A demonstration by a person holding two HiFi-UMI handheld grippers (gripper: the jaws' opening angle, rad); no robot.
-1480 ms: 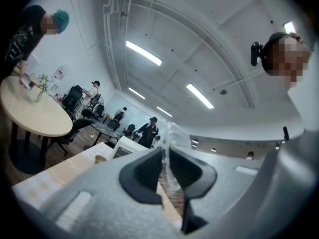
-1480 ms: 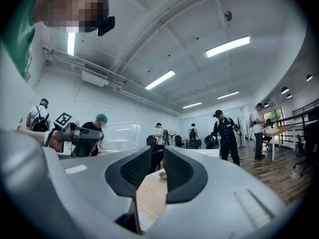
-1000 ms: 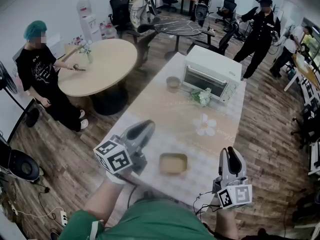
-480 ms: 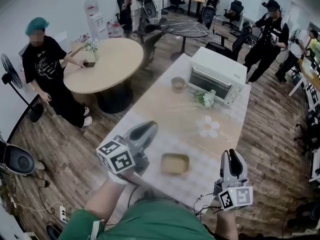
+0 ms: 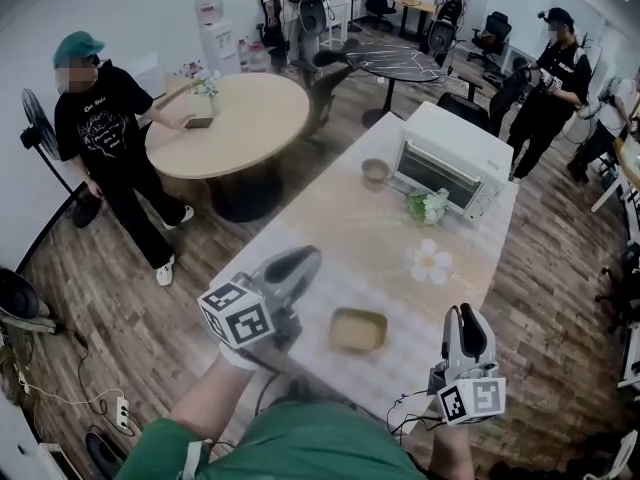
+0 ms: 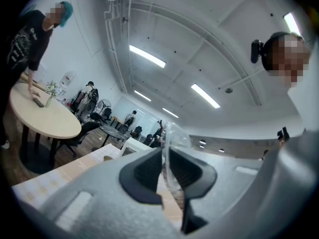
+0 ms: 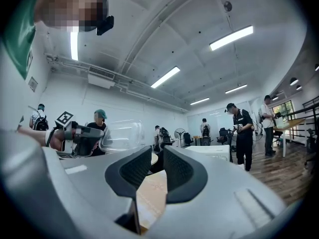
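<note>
In the head view the left claw (image 5: 297,261), smooth grey plastic with a black-and-white marker cube (image 5: 237,315) at its rear, points toward 1 o'clock above the near end of the long surface (image 5: 330,223), which wears a pale checked cloth. What it grips is too glassy to make out here. Just at its 3 o'clock a shallow tan rectangular tray (image 5: 359,329) with rounded corners lies on the cloth. The right claw (image 5: 464,314) stands at 4 o'clock of the tray, near the surface's right edge, pointing to 12 with its tips together. Farther up sit a boxy white toaster oven (image 5: 452,163), a small round bowl (image 5: 376,173) and a flat white flower shape (image 5: 431,261). In the left gripper view the left claw (image 6: 165,156) has its ribbed black pads clamped on a thin clear plastic lid (image 6: 175,136). The lid's curved, glossy rim rises toward 12 above the tips, and its lower part is hidden behind the pads. In the right gripper view the right claw (image 7: 157,164) has its ribbed pads drawn close, with only a thin slit between them and nothing in it. At 9 o'clock the left claw (image 7: 84,133) shows side-on, holding the clear plastic lid (image 7: 118,136), a domed rectangular shell with rounded corners. The lid's lower edge is cut off by the right claw's grey body.
</note>
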